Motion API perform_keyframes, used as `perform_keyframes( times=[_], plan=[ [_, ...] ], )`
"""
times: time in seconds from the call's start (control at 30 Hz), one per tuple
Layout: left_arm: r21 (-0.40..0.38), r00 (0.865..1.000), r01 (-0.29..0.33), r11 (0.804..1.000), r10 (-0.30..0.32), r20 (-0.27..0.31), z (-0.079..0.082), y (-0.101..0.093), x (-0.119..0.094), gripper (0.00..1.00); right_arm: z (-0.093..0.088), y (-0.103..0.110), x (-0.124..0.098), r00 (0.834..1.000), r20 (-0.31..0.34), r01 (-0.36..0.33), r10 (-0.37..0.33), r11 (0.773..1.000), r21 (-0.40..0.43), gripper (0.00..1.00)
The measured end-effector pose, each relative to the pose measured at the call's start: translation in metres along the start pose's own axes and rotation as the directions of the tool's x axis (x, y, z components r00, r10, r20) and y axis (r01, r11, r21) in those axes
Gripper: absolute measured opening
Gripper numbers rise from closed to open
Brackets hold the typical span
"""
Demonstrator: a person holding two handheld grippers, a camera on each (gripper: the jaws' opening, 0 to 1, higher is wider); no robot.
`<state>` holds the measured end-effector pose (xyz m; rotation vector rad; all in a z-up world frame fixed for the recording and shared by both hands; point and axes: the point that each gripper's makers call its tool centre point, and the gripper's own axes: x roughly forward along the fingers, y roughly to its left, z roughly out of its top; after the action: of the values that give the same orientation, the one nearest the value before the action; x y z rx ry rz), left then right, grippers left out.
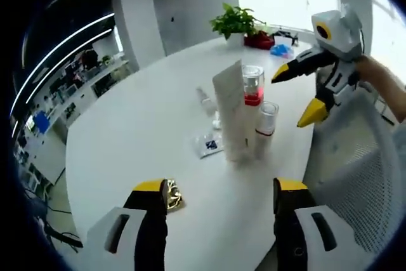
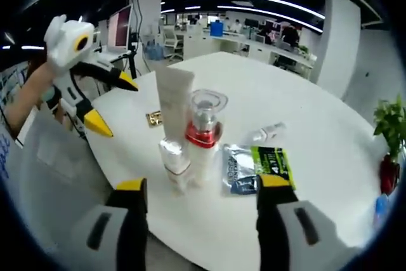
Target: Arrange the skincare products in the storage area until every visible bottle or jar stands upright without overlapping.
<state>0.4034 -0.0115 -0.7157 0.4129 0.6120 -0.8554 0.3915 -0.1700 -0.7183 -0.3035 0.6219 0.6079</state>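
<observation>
On the white round table [image 1: 127,138] three skincare products stand upright close together: a tall white tube [image 1: 231,112] [image 2: 174,96], a clear bottle with a red band [image 1: 253,85] [image 2: 204,125], and a short white bottle with a clear cap [image 1: 266,122] [image 2: 174,163]. A small clear bottle [image 1: 206,101] [image 2: 269,132] lies on its side beside them. My left gripper [image 1: 222,198] [image 2: 124,111] is open and hangs off the table edge. My right gripper [image 2: 203,195] [image 1: 288,101] is open too, just short of the group, touching nothing.
Flat sachets [image 2: 254,166] [image 1: 208,144] lie by the group. A small gold item [image 1: 174,196] [image 2: 154,118] rests near the table edge. A potted plant [image 1: 236,22] stands at the far side. A mesh chair [image 1: 361,176] sits against the table.
</observation>
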Motion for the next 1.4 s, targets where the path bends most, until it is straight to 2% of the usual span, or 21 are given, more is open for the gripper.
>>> perform_keyframes(
  times=[0.2, 0.3, 0.37, 0.83, 1.4],
  plan=[
    [-0.011, 1.000, -0.008, 1.000, 0.008, 0.009, -0.004, 0.001, -0.007, 0.68, 0.001, 0.000, -0.004, 1.000, 0.012, -0.002, 0.002, 1.000, 0.004, 0.76],
    [-0.027, 1.000, -0.024, 0.999, 0.024, 0.015, -0.005, 0.004, -0.011, 0.75, 0.001, -0.002, -0.006, 1.000, 0.012, 0.005, -0.005, 1.000, 0.006, 0.76],
    [-0.029, 0.999, -0.030, 0.999, 0.031, 0.011, -0.006, 0.005, -0.013, 0.78, 0.000, -0.002, -0.006, 1.000, 0.010, 0.006, -0.006, 1.000, 0.013, 0.79],
    [-0.040, 0.998, -0.067, 0.997, 0.068, 0.018, -0.006, 0.014, -0.028, 0.87, 0.004, -0.007, -0.012, 1.000, 0.019, 0.008, -0.008, 1.000, -0.003, 0.93],
    [-0.067, 0.996, -0.082, 0.994, 0.083, 0.022, -0.012, 0.025, -0.037, 0.96, 0.002, -0.021, -0.015, 1.000, -0.003, 0.016, -0.017, 0.999, -0.036, 1.00]
  ],
)
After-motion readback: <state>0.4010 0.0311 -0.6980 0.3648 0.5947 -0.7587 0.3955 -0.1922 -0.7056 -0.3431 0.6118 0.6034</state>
